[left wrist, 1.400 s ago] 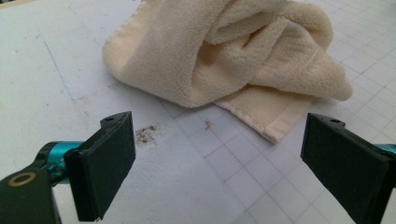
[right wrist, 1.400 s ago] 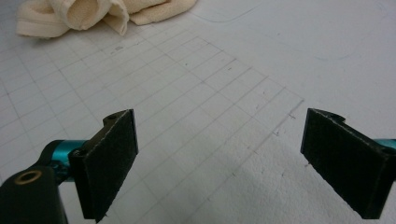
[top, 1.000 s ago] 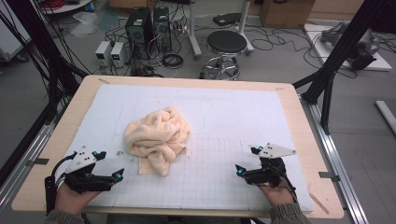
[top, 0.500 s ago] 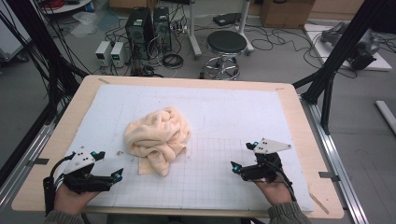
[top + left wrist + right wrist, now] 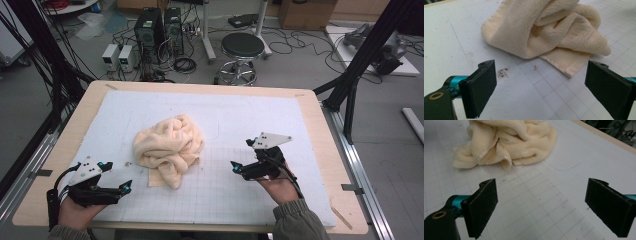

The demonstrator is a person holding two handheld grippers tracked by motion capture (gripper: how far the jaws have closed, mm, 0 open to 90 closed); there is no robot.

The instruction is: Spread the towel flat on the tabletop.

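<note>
High view: cream towel (image 5: 169, 148) heaped mid-frame on the white mat (image 5: 250, 115); left gripper (image 5: 125, 187) and right gripper (image 5: 234, 166) flank it, jaws spread, empty.

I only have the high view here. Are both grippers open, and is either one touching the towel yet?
Observer: Both are open. In the left gripper view, the left gripper has its jaws spread wide, apart from the towel.
Operator: What lies nearest it?
Observer: A flat hemmed corner pokes out from under the heap.
Operator: And the right?
Observer: The right gripper faces the towel across bare gridded mat, clearly short of it.
</note>
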